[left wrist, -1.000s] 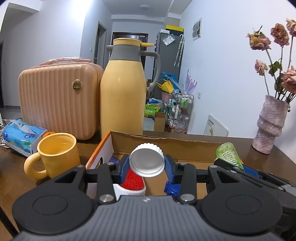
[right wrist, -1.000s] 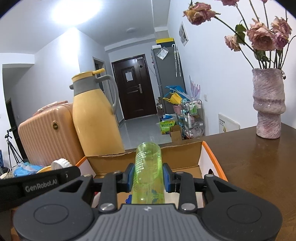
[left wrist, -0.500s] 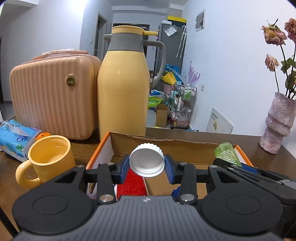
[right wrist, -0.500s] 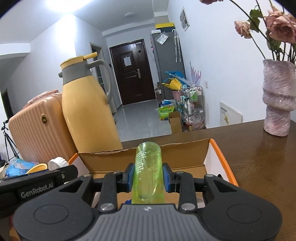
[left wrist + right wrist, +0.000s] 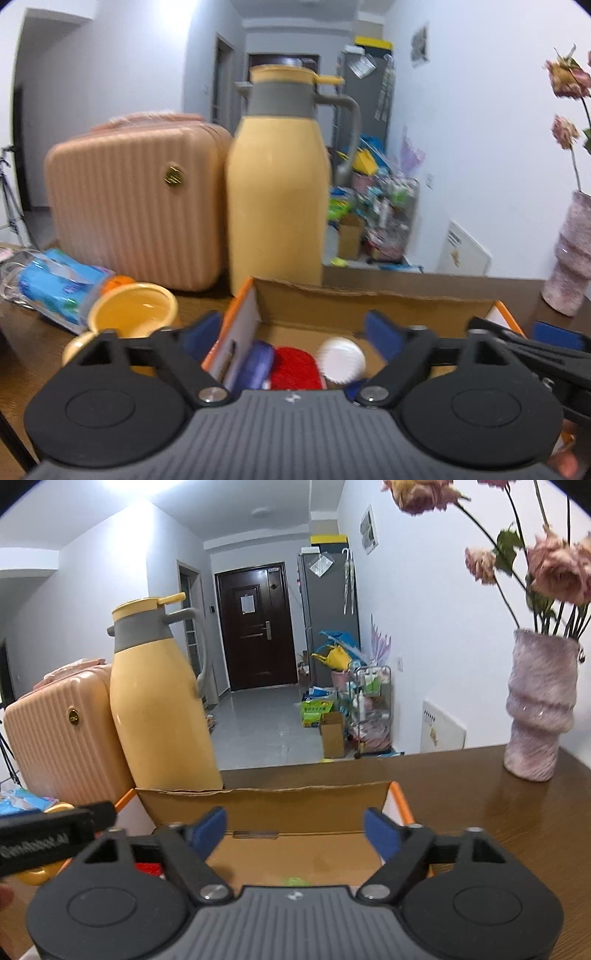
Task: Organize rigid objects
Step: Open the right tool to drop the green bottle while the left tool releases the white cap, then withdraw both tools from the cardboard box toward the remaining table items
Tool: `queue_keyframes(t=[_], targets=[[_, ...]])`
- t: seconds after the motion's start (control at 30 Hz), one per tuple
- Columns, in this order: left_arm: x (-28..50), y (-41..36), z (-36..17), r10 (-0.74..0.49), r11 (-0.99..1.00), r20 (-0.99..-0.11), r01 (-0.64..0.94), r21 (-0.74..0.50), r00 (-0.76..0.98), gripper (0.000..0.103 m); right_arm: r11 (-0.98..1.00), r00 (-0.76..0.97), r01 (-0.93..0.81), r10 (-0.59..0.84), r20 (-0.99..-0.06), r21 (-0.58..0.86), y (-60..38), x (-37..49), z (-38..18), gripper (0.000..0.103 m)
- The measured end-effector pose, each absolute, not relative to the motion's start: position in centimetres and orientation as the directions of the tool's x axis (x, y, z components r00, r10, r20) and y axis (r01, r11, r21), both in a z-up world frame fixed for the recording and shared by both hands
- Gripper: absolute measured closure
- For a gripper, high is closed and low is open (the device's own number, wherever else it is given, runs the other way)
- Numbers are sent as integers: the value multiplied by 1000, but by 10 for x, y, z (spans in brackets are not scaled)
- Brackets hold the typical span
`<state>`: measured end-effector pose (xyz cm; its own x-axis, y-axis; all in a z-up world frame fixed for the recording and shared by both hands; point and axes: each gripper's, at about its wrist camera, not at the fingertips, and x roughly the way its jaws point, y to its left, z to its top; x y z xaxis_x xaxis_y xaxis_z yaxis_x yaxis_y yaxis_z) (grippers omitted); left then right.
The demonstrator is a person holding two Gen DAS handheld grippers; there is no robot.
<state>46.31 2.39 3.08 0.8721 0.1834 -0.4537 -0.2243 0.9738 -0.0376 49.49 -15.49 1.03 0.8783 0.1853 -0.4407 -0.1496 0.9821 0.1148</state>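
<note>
Gaping wide over the cardboard box [image 5: 373, 306], the left gripper [image 5: 295, 332] has just been opening, and nothing sits between its blue pads now; half a second ago they pinched the white-capped bottle [image 5: 341, 360]. That bottle now lies in the box, its ribbed white cap facing up, just beside a red-bristled brush [image 5: 295, 367] and a blue object I cannot make out. The right gripper [image 5: 295, 829] has likewise just been opening and stands spread with its pads bare; the green bottle [image 5: 293, 880] it clamped a moment ago has dropped out of the jaws, and only a sliver of green shows at the box floor just above the gripper's body. Both grippers have drawn a little back from where they were a second ago, so more of the box's inside shows.

Left of the box a yellow mug [image 5: 131, 315] stands on the wooden table [image 5: 480, 805], with a blue tissue pack [image 5: 55, 284] beyond it. Behind the box rise the yellow thermos jug [image 5: 277, 192] and the peach ribbed case [image 5: 133, 199], unmoved. At the far right stands the pink vase [image 5: 541, 705] with dried roses.
</note>
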Motion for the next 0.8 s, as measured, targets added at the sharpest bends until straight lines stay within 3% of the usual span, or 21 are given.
queue_keyframes(t=[0.17, 0.8], targets=[[463, 28, 33, 215, 965, -452, -259, -37, 866, 0, 985, 892, -138, 170, -418, 107, -154, 493, 12, 0], [452, 32, 28, 204, 970, -461, -242, -25, 864, 0, 990, 908, -139, 139, -396, 30, -163, 468, 15, 0]])
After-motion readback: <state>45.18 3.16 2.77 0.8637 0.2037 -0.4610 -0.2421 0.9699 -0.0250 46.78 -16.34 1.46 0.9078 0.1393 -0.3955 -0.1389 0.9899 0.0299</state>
